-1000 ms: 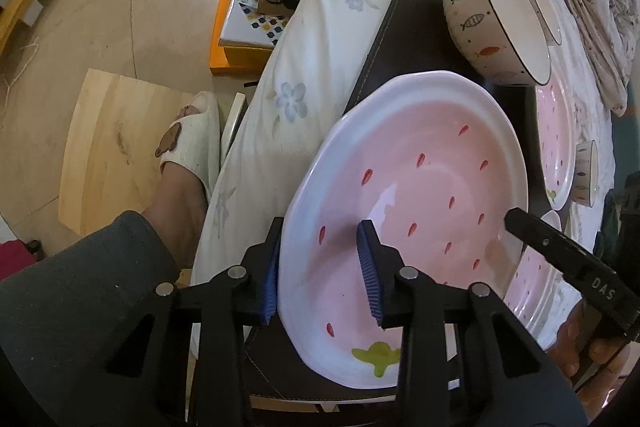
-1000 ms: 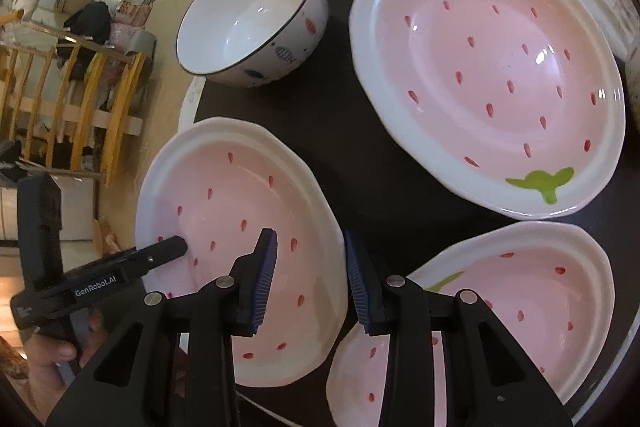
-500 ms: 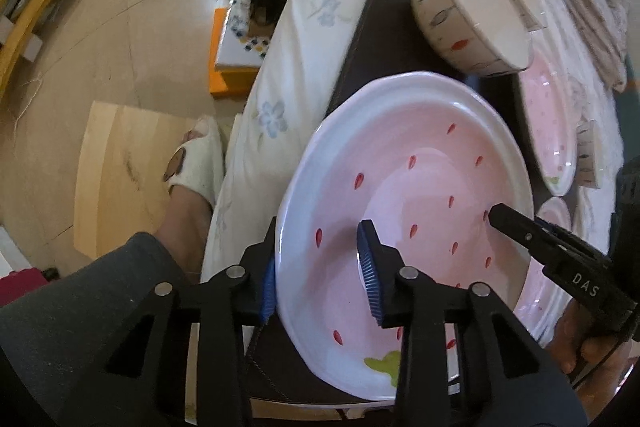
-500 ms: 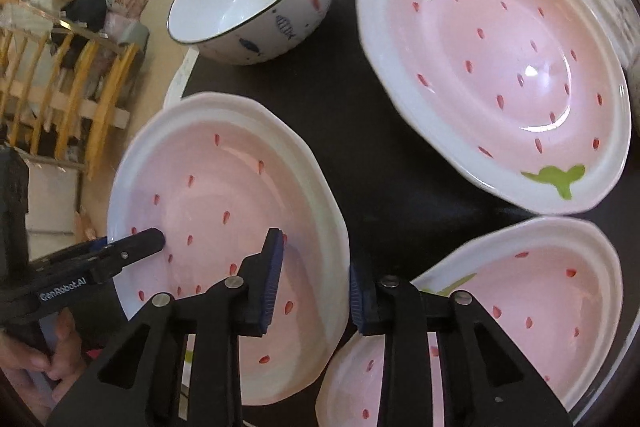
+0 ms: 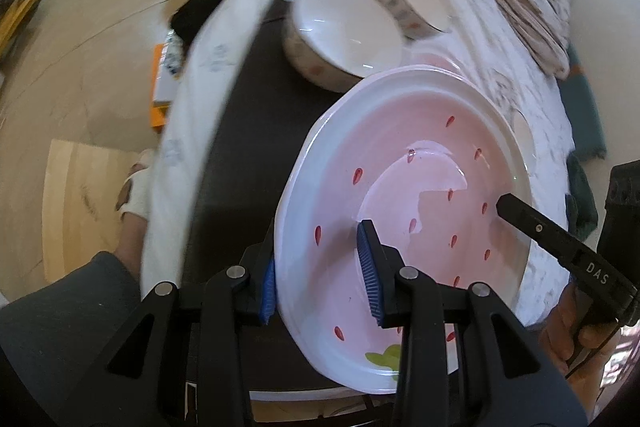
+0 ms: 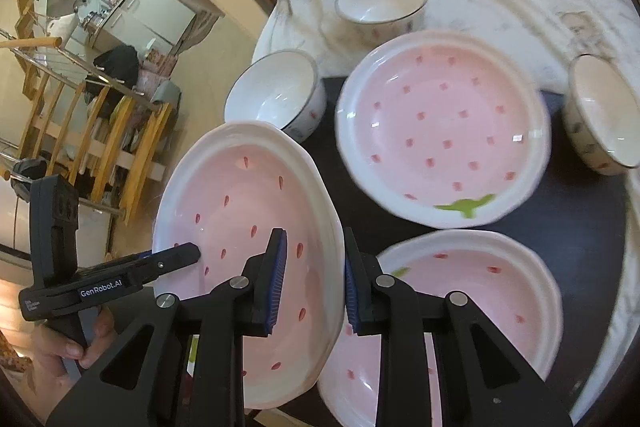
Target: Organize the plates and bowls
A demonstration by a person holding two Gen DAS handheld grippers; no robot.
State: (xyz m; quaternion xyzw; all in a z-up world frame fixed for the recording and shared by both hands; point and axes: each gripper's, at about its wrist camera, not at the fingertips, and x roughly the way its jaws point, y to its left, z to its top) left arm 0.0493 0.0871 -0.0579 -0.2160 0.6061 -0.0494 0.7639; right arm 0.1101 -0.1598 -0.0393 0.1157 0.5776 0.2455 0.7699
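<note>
Both grippers hold one pink strawberry plate (image 5: 404, 187) (image 6: 244, 227) lifted and tilted above the dark mat (image 6: 580, 211). My left gripper (image 5: 320, 279) is shut on its near left rim. My right gripper (image 6: 312, 283) is shut on its opposite rim. Two more pink strawberry plates lie on the mat: one at the far middle (image 6: 440, 131), one near right (image 6: 472, 311), partly under the held plate. White fish-pattern bowls stand around: one at the mat's far left (image 6: 280, 95) (image 5: 344, 35), one behind it (image 6: 380, 3), one at right (image 6: 604, 123).
The table wears a white floral cloth (image 5: 192, 79) whose left edge drops to the floor. A foot in a slipper (image 5: 134, 195), a wooden board (image 5: 76, 203) and an orange box (image 5: 160, 83) are on the floor at left. A wooden rack (image 6: 100, 131) stands beyond the table.
The held plate has risen off the mat and moved to the right, toward the other plates. Both grippers rose with it, so more of the table and bowls now shows.
</note>
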